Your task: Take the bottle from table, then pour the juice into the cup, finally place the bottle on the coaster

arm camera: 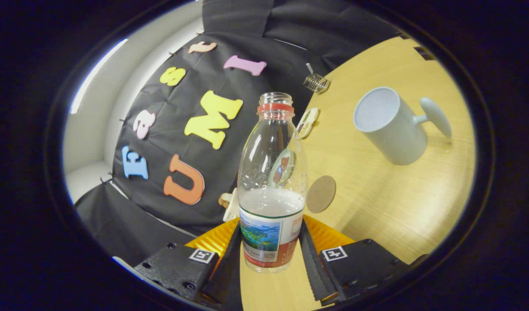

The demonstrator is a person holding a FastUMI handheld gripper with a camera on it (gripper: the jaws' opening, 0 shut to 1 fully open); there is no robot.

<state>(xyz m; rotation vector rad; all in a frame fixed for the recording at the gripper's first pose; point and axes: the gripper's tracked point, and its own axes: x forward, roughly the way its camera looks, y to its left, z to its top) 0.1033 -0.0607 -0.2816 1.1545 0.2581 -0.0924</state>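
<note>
Gripper (271, 255) clenched on the bottle (272, 190), both fingers (230, 259) pressing its labelled lower body. Bottle uncapped, clear, partly filled with pale liquid, held between the fingers above the wooden table (390, 203); view tilted. Round brown coaster (321, 194) lies flat on the table just beside the bottle. Pale cup (390, 125) with handle stands well beyond the fingers, apart from the coaster, interior looks empty.

Bottle (271, 190) upright between the gripper (269, 252) fingers on the table (390, 203), coaster (321, 194) just beyond to its right, cup (389, 125) farther right, well apart.
</note>
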